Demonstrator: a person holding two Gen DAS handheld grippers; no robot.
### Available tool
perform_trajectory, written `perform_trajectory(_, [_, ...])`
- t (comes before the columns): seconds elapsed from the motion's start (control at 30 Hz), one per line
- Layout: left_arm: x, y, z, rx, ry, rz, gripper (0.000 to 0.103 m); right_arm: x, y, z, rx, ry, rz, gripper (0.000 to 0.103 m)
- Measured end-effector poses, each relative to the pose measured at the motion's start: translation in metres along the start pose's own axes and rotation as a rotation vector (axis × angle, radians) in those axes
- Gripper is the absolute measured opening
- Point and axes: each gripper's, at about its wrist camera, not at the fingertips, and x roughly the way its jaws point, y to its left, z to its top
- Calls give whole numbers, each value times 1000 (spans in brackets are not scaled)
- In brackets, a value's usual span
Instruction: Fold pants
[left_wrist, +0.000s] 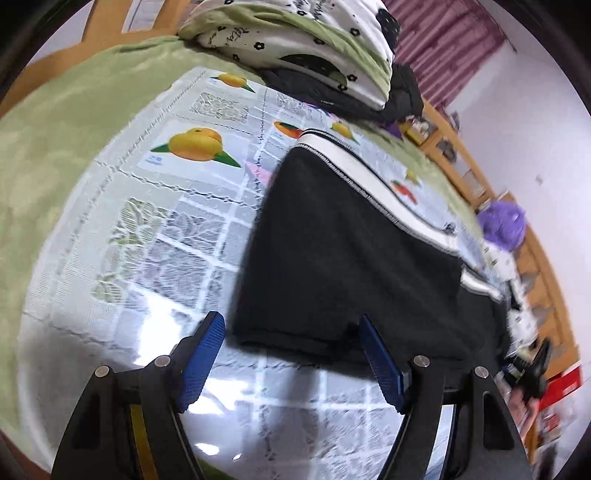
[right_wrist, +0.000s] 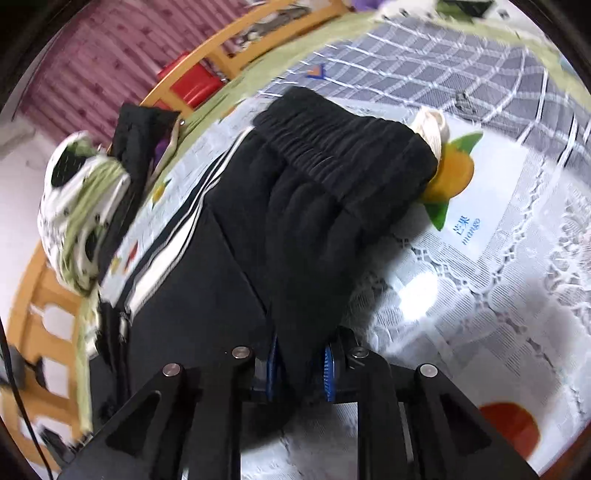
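Note:
The black pants (left_wrist: 351, 251) with a white side stripe lie on the fruit-print tablecloth (left_wrist: 155, 221). My left gripper (left_wrist: 291, 332) is open, its blue pads (left_wrist: 203, 362) wide apart at the near edge of the fabric, holding nothing. In the right wrist view the pants (right_wrist: 295, 206) are bunched, with the elastic waistband (right_wrist: 343, 147) and a cream drawstring (right_wrist: 432, 129) at the far end. My right gripper (right_wrist: 299, 362) is shut on a fold of the black pants fabric, which rises between its blue pads.
A folded green and white quilt (left_wrist: 295, 40) and a dark garment (left_wrist: 402, 96) lie at the far side of the table. A purple object (left_wrist: 502, 225) sits near wooden shelving (left_wrist: 543, 295). A red box (right_wrist: 192, 81) stands by the wooden frame.

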Motion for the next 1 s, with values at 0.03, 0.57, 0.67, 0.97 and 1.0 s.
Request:
perform_trajectory(0.03, [3,1,1,-25,-4,-19,73,-8,0,-3,-23,0,-12,27])
perform_trajectory(0.57, [-10,-37,18,10,-115,75,20,-70,26,-66,-367,-86,-255,35])
perform_trajectory(0.67, [-23,-63,25,85,-161,86,18,-75,29,-71,-373,-112,-256,35])
perform_trajectory(0.97, [-19,-126,22,214,-180,192,14,-80,18,-81,-310,-11,-151,37])
perform_trajectory(1.0, [-20,-133,21,225,-184,202,14,-80,16,-82,-315,-6,-148,39])
